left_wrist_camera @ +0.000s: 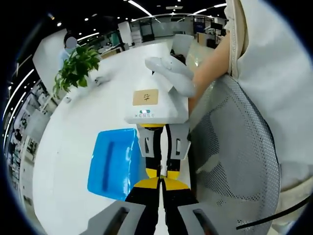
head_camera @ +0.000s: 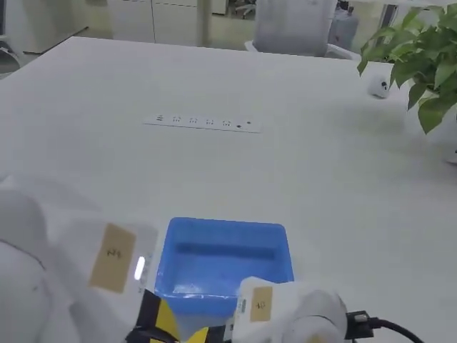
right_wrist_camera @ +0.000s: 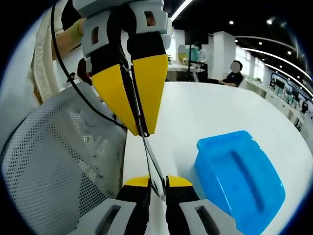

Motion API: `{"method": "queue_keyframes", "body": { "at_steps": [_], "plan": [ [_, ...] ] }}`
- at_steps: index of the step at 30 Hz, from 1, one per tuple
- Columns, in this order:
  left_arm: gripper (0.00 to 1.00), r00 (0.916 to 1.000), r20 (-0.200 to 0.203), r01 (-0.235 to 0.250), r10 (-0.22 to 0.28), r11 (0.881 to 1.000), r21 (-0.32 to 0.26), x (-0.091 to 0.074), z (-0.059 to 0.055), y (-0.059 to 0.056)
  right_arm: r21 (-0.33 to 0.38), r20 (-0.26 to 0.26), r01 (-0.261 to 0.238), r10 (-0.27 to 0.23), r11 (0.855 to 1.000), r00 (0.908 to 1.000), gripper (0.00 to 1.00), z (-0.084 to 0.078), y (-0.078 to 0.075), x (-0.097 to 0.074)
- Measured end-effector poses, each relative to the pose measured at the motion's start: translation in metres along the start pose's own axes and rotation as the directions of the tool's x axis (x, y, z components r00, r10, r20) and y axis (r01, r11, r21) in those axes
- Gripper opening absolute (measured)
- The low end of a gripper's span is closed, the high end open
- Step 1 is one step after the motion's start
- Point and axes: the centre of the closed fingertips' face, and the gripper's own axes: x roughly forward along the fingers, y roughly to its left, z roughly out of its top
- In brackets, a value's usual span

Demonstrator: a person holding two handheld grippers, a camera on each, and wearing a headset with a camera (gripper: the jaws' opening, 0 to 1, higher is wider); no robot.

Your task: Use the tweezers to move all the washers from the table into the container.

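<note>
Just beside the blue container (head_camera: pixel 227 226), at its near wall, the right gripper (right_wrist_camera: pixel 157 188) and left gripper (right_wrist_camera: pixel 139 130) each clamp the tweezers (right_wrist_camera: pixel 149 156) from opposite ends (a handover, likely). One gripper should take a firm, square hold before the other lets go.

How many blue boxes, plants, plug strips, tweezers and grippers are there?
blue container: 1
plant: 1
power strip: 1
tweezers: 1
grippers: 2, the left gripper and the right gripper
Total: 6
</note>
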Motion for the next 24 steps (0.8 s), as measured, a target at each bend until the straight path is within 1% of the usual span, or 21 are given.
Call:
{"method": "queue_keyframes", "body": {
  "at_steps": [1,5,7,8,10,11,15,21,23,24],
  "plan": [
    [0.0,1.0,-0.001,0.002,-0.002,1.0,0.0,0.0002,0.0003,0.0009,-0.005,-0.001,0.008,-0.008,1.0,1.0,0.07,0.0,-0.0014,-0.0003],
    [0.0,1.0,0.0,0.002,-0.002,1.0,0.006,0.0011,0.0019,0.004,0.014,0.009,0.011,-0.011,1.0,0.9999,0.07,-0.0001,-0.0036,-0.0009],
    [0.0,0.9999,-0.005,0.015,-0.015,1.0,0.0,0.0029,0.0014,0.004,0.032,0.007,0.0,0.0,0.999,1.0,0.07,-0.0025,-0.0032,-0.0002],
    [0.0,0.9998,0.003,0.022,-0.022,1.0,-0.005,0.003,0.0034,0.0039,0.038,0.014,-0.001,0.0,0.999,0.9999,0.07,-0.0018,-0.0031,-0.0003],
    [0.0,0.9993,0.005,0.036,-0.036,0.999,-0.014,0.0037,0.0048,0.0028,0.053,0.016,-0.006,0.005,0.999,0.9999,0.08,-0.0016,-0.0024,-0.001],
    [0.0,0.9991,0.007,0.041,-0.041,0.999,-0.018,0.004,0.0057,0.0028,0.056,0.019,-0.013,0.012,0.998,0.9997,0.08,-0.0015,-0.0008,-0.0011],
    [0.0,0.998,0.014,0.061,-0.061,0.998,-0.029,0.0055,0.0079,0.0021,0.054,0.018,-0.009,0.008,0.998,0.9998,0.07,-0.0027,-0.0002,-0.0016],
    [0.0,0.9963,-0.01,0.085,-0.086,0.996,-0.033,0.0044,0.0051,0.0024,0.069,0.026,-0.017,0.015,0.997,0.9996,0.08,-0.0017,0.0,-0.0014],
    [0.0,0.9962,-0.014,0.085,-0.086,0.996,-0.036,0.0044,0.003,0.0047,0.054,0.03,-0.012,0.011,0.998,0.9995,0.1,0.0002,-0.0005,-0.002],
    [0.0,0.9959,-0.016,0.089,-0.089,0.995,-0.035,0.0041,0.0018,0.0052,0.036,0.042,-0.008,0.006,0.999,0.9991,0.09,0.0033,-0.0009,-0.0032]
  ]
}}
